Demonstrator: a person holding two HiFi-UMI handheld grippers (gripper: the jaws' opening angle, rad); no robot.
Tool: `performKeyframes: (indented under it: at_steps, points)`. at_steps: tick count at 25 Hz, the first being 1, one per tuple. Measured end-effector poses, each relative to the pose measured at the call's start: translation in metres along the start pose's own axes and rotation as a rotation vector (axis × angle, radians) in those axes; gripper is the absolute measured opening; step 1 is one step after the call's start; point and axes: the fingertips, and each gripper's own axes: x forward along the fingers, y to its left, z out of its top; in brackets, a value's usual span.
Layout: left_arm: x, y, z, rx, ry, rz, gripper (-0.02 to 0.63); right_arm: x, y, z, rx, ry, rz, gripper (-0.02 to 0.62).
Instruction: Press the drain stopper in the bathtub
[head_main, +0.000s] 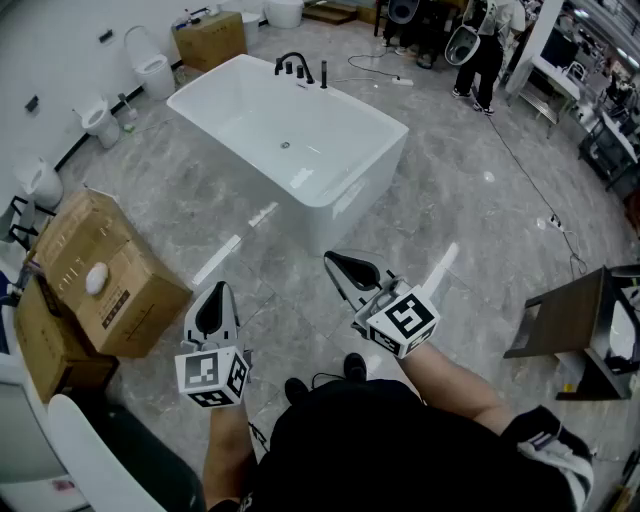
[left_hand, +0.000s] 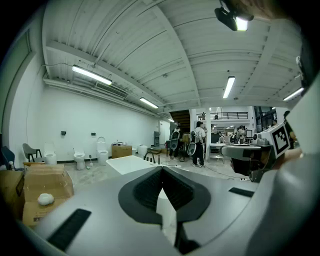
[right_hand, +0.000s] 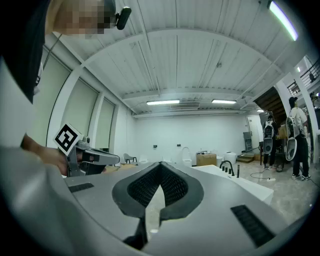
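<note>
Because nothing lies between them, the fingers: the black ribbed pads (left_hand: 146, 187) of the left gripper (left_hand: 161, 169) meet at the tips, and those of the right gripper (right_hand: 160, 164) do the same; both are empty.
Gripper bodies: smooth grey shells, pointed like a beak, each carrying a marker cube; they hover over the floor (head_main: 470, 220), well apart from the tub.
Drain stopper (head_main: 285, 145): a small round metallic disc on the bottom of the bathtub, near the middle.
Bathtub (head_main: 372, 112): white, glossy, rectangular with rounded corners; a black faucet (head_main: 297, 68) stands at its far end.
Floor: shiny grey stone-like tiles.
Step in hand: the approach, I judge; the stopper is not yet touched.
Next move: it calls for coming close, reaching over the rim and pushing one closed tip straight down on the disc.
</note>
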Motion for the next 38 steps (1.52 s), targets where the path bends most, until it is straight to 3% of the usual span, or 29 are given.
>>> performKeyframes:
  at_steps: [14, 21, 27, 38]
  points:
    - [0.045, -0.078, 0.003, -0.011, 0.014, 0.053, 0.009, -0.046, -0.083, -0.012, 0.010, 0.009, 0.057, 0.011]
    - [0.064, -0.082, 0.003, -0.019, 0.006, 0.054, 0.009, -0.036, -0.097, -0.017, 0.030, 0.025, 0.075, 0.012]
    - [0.095, -0.025, -0.004, -0.052, 0.009, 0.067, 0.009, 0.028, -0.103, -0.024, 0.074, 0.039, 0.087, 0.014]
    - [0.187, 0.164, 0.005, -0.093, 0.001, 0.058, 0.009, 0.249, -0.088, -0.016, 0.054, 0.101, 0.115, 0.014]
